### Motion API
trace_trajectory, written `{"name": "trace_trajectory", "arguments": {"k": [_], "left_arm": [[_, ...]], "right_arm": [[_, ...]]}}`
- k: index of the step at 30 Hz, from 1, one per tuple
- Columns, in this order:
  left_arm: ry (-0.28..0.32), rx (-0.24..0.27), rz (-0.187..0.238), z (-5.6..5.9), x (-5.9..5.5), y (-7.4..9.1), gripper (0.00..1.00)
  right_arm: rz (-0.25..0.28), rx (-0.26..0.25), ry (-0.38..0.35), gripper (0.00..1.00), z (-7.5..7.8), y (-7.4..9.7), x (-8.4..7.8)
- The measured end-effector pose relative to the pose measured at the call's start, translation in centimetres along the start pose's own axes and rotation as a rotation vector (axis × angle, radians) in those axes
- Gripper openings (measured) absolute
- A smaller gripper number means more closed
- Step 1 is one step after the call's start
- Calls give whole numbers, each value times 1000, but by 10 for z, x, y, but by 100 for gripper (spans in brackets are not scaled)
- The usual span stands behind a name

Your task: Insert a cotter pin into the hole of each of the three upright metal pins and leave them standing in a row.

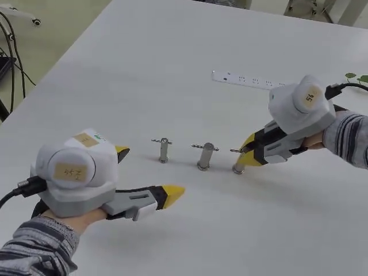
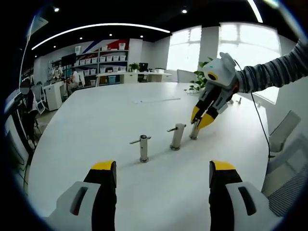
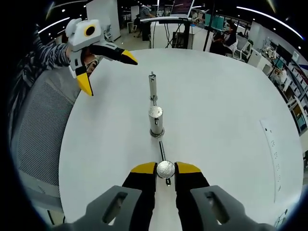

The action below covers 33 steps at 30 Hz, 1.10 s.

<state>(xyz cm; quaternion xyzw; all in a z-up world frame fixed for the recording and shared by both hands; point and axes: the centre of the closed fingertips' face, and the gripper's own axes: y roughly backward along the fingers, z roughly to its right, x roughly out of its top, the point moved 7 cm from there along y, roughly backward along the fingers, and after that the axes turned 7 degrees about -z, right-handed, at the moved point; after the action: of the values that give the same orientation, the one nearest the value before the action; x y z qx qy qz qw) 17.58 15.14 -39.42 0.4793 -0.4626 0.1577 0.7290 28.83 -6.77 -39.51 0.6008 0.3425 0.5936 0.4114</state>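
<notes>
Likely stiff and slick, the rightmost metal pin (image 3: 165, 169) stands pinched at its head by the right gripper (image 1: 248, 153), while the left gripper (image 2: 162, 167) gapes wide and empty.

The counter (image 1: 172, 57) was smooth and matt white, with barely a sheen under the lights. The left pin (image 1: 164, 150), middle pin (image 1: 204, 156) and right-hand pin (image 1: 238, 168) were bare silvery metal, dull on their sides and brighter on the flat tops. The cotter pins (image 1: 161, 141) looked like thin grey metal wire. The left gripper (image 1: 148, 171) and the right gripper (image 1: 244, 152) both had matt white and grey plastic shells with paper-looking labels stuck on, and fingers (image 1: 172, 191) tipped in smooth yellow over black. The sleeves (image 1: 34, 247) were soft striped knit cloth. On the far side lay a white plastic power strip (image 1: 247, 79).
</notes>
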Motion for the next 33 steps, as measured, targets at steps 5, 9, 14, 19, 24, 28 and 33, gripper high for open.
{"name": "trace_trajectory", "arguments": {"k": [5, 9, 14, 19, 24, 28, 33], "left_arm": [[1, 2, -3, -1, -1, 0, 77], [7, 6, 3, -2, 1, 2, 77], [9, 8, 3, -4, 0, 2, 78], [13, 11, 1, -4, 1, 3, 80], [9, 17, 12, -5, 5, 4, 85], [10, 12, 11, -5, 7, 6, 88], [27, 1, 22, -6, 9, 10, 94]], "right_arm": [[-11, -64, -2, 16, 2, -2, -6], [38, -92, -93, 23, -1, 5, -9], [143, -126, -252, 40, -10, 14, -10], [213, -173, -353, 48, -20, 22, -13], [266, -206, -401, 57, -32, 30, -11], [321, -226, -464, 67, -42, 33, -8], [344, -215, -510, 74, -58, 32, -7]]}}
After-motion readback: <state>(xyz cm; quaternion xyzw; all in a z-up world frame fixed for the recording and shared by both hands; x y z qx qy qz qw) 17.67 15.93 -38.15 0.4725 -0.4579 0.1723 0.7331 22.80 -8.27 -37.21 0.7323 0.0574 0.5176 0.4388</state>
